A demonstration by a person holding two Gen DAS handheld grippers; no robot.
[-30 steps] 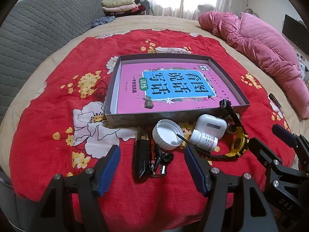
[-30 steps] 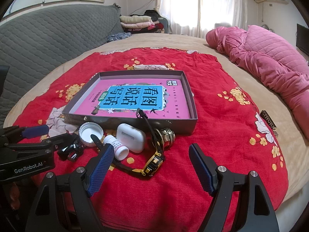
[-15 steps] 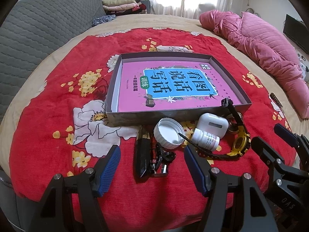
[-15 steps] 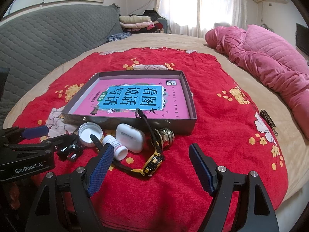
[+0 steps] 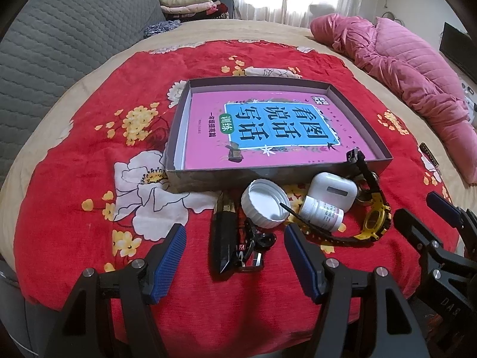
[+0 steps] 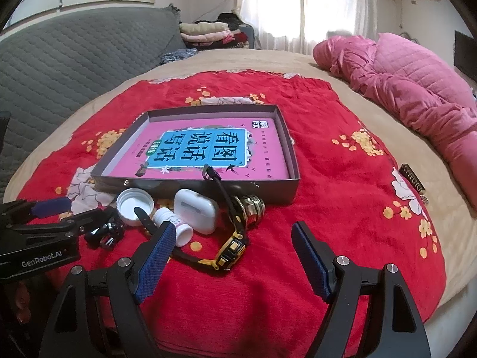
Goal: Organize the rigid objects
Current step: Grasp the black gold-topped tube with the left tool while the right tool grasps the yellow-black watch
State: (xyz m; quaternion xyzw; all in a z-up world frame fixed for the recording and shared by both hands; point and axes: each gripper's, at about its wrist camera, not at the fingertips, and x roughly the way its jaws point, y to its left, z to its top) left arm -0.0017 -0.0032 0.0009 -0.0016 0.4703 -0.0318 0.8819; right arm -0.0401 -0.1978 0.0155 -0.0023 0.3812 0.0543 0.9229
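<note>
Left tool (image 5: 235, 258): jaws spread wide, nothing between the blue pads, hanging just above the red blanket (image 5: 74, 179) at the near edge of the bed.
Right tool (image 6: 231, 258): same deal, wide open and holding nothing, off to the right of the pile.
Tray (image 5: 176, 137): shallow grey box lid sitting flat mid-blanket, with a pink book (image 5: 268, 128) lying face up inside it. Nothing else in there.
The pile: all bunched up right against the tray's near wall, outside it.
White cap (image 5: 265, 203): open side up, touching the little white pill bottle (image 5: 322, 213), which lies on its side.
Earbud case (image 5: 332, 189): white, just behind the bottle, pretty much against the tray wall.
Watch (image 5: 374, 220): yellow and black, one strap propped up over the tray edge, the other trailing across the blanket toward the left tool.
Only in left view: a dark pen-like case (image 5: 222, 238) and a black clip thing (image 5: 253, 244) right between the left tool's fingers (image 5: 168, 256). Can't really tell what the clip is.
Only clear in right view: a shiny brass fitting (image 6: 249, 208) behind the watch strap; the left camera only catches a sliver of it. It also shows the left tool's side, which covers most of that black clip.
Off to the side: pink quilted duvet (image 6: 417, 89) on the right, grey padded headboard (image 6: 59, 59) on the left.
</note>
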